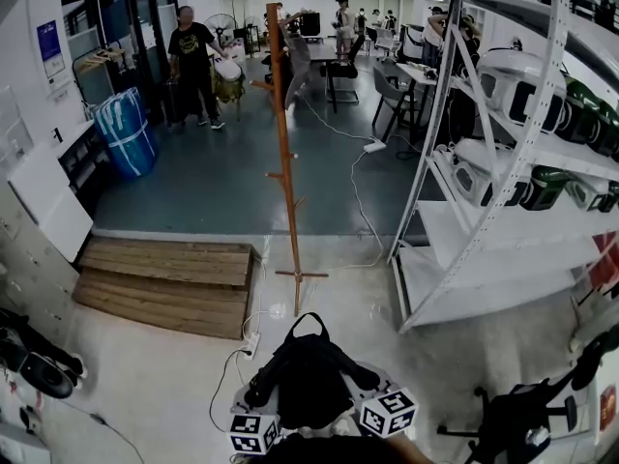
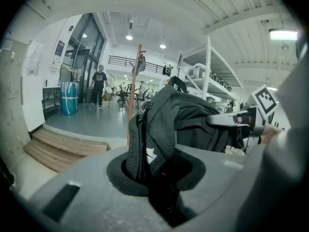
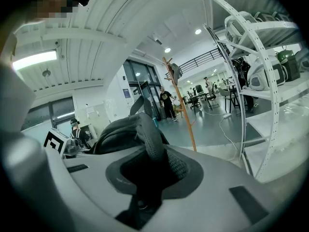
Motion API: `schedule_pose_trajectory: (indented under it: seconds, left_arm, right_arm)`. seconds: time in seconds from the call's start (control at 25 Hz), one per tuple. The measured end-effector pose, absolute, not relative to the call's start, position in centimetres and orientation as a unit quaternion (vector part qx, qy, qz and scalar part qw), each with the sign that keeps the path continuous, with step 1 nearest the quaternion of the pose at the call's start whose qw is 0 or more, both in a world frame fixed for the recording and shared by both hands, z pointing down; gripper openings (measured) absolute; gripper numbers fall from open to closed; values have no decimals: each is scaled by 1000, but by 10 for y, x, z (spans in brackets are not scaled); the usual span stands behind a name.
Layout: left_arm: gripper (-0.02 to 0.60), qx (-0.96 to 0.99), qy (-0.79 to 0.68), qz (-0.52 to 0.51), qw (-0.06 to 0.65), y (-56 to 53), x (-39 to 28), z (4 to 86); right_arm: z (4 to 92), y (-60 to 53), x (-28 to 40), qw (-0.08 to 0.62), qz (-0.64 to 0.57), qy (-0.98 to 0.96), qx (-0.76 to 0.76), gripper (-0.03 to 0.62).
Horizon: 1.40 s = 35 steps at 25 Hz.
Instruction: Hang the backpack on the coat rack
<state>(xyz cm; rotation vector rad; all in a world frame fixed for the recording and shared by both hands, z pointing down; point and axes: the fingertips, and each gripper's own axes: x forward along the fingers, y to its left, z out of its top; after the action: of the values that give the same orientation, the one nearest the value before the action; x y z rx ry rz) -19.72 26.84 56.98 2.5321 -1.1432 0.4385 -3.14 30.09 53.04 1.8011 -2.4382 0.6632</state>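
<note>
Left claw [image 2: 157,178] was clenched on a fold of dark fabric and webbing of the black backpack [image 2: 190,120], which ran down into the jaw opening. The right claw [image 3: 147,178] was likewise clenched, on a padded shoulder strap [image 3: 150,139] of the same bag. Seen from the head camera, the backpack hung at the bottom of the frame with one claw at each lower corner. Its carry loop [image 1: 308,325] was uppermost and its body was held over the pale floor [image 1: 164,375]. The coat rack [image 1: 283,153], a slender orange-brown wooden pole with short pegs, stood upright ahead of the bag and well apart from it, its cross foot resting on the pale floor. A grey item [image 3: 175,73] hung near its top. A low wooden step [image 1: 164,283] lay to the rack's left and a white shelving unit [image 1: 503,191] stood to its right. Farther back, a person in a dark shirt [image 1: 193,61] stood beside a blue wrapped bundle [image 1: 124,133].
</note>
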Motion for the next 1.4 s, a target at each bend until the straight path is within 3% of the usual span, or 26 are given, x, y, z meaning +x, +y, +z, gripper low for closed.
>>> schedule_pose_trajectory:
  seconds: [0.92,1.4]
  left_arm:
    - [87,875,-431,148,166,277,-136,560]
    - [87,877,-419,143,185,198,-118,580]
  right_arm:
    - [521,300,29,18,213,-812,543,72]
    - [533,226,46,29,216,-800,559,72]
